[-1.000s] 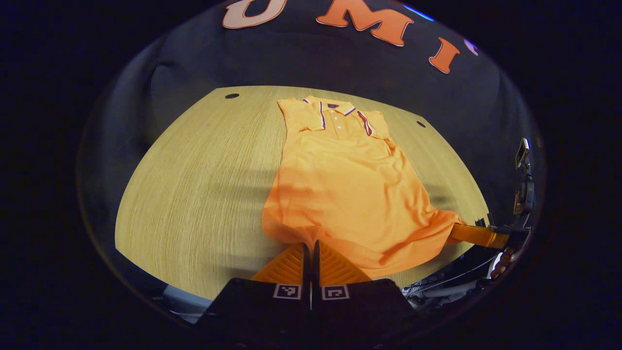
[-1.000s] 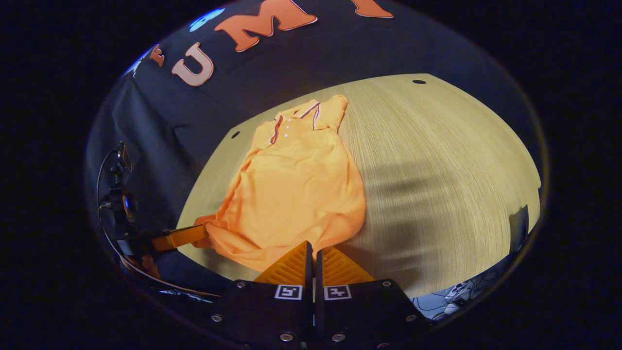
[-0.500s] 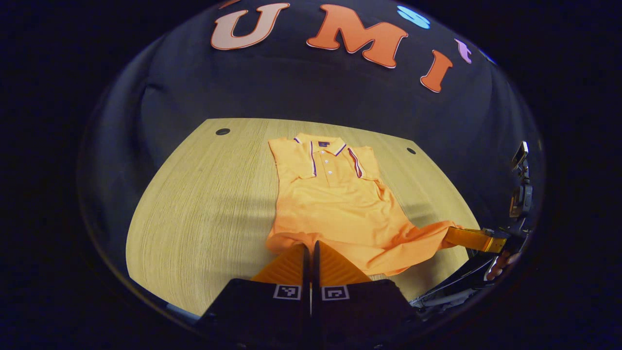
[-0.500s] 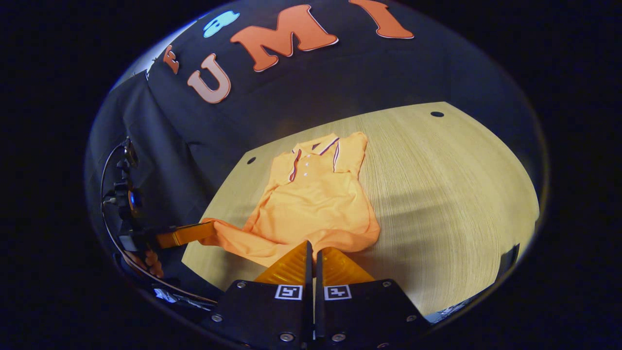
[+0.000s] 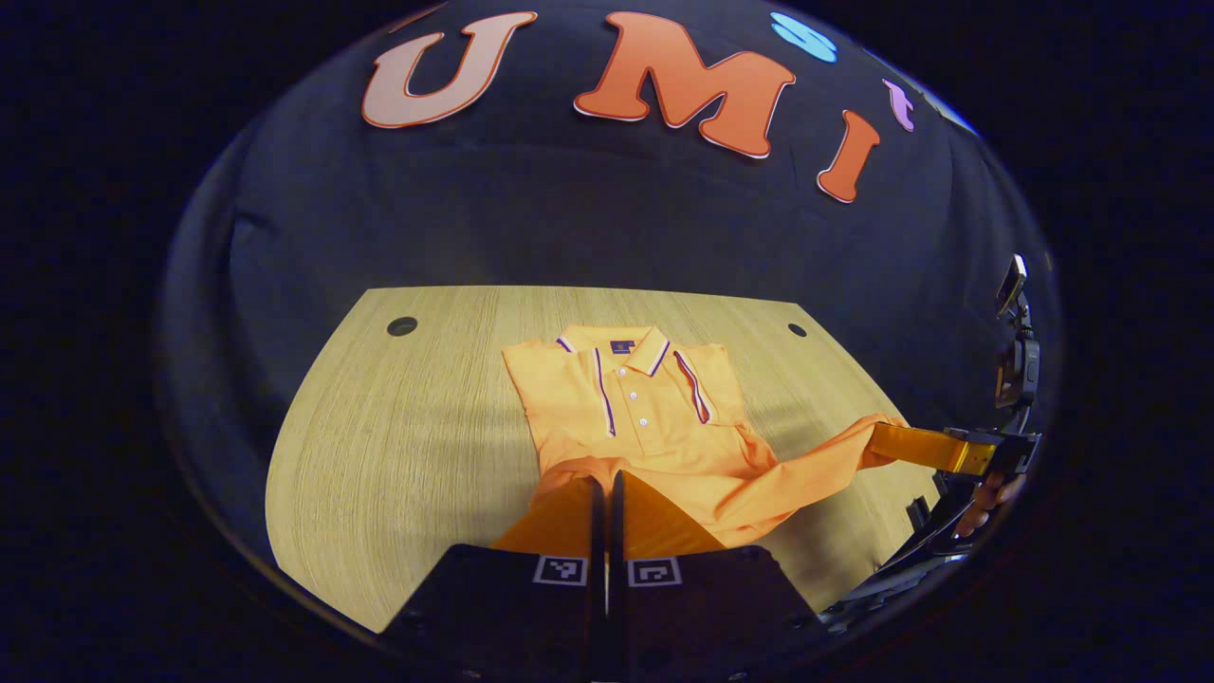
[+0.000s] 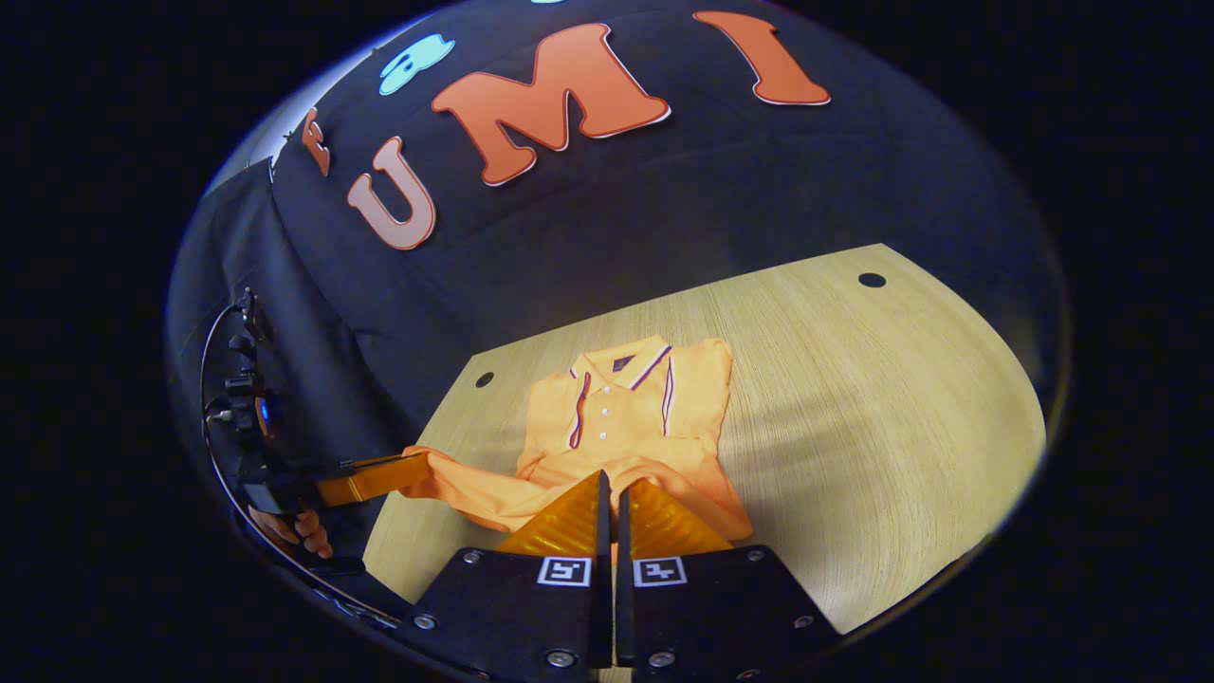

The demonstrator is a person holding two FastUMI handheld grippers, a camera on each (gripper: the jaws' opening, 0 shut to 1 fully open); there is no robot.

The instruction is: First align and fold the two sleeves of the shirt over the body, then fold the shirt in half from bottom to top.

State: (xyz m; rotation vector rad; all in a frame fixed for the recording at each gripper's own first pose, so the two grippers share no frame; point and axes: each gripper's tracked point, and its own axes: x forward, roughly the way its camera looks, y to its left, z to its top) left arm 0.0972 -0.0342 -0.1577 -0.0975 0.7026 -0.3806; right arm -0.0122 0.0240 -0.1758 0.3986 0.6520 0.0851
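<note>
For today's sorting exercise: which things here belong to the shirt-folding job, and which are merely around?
In the job:
orange polo shirt
left gripper, gripping its hem
right gripper, gripping its hem

Merely around:
wooden table
cable holes in it

In the left gripper view, the shirt (image 5: 645, 408) is spread on the table (image 5: 398, 446) directly ahead of the left gripper (image 5: 607, 489), collar (image 5: 615, 343) farthest away. Its near hem is held between that gripper's fingers. The right gripper (image 5: 887, 441) is seen off to the right, at the hem's other corner.
</note>
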